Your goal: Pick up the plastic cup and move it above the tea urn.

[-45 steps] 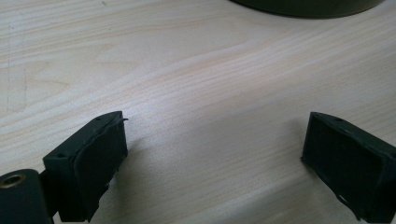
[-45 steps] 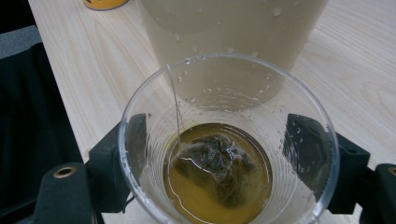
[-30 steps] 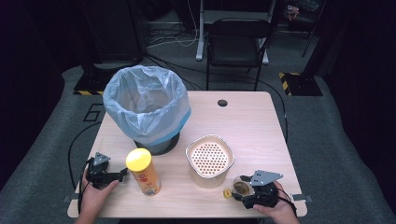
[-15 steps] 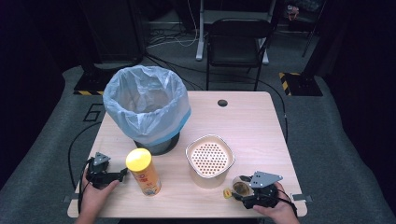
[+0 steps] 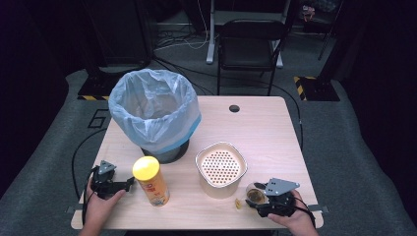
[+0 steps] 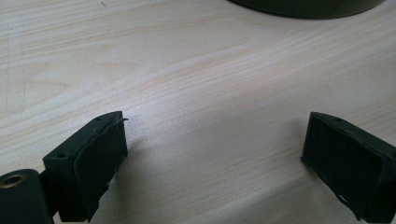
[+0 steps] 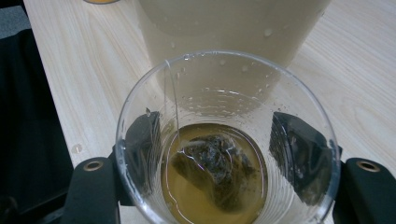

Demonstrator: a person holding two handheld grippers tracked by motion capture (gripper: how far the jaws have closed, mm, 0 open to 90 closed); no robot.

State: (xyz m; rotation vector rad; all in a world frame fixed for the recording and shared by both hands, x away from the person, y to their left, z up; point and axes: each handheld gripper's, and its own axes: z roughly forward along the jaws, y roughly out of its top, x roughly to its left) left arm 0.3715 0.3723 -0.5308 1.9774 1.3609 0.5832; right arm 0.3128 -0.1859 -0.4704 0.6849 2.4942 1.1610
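Clear plastic cup (image 7: 226, 140) of tea, beside the strainer bowl (image 5: 221, 167), sits gripped in the right tongs (image 5: 262, 197), which have just been closing. Squeezing harder could buckle it and spill. Left tongs (image 6: 212, 158) gape empty.

Dark room; grey carpet (image 5: 344, 147); light wood table (image 5: 265, 128); black chair (image 5: 251, 44) behind; cables (image 5: 182, 42) across floor.

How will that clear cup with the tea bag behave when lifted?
The clear cup looks thin, so it may flex under the right gripper closing around it. Its wet wall could be slippery. The tea might slosh if tilted.
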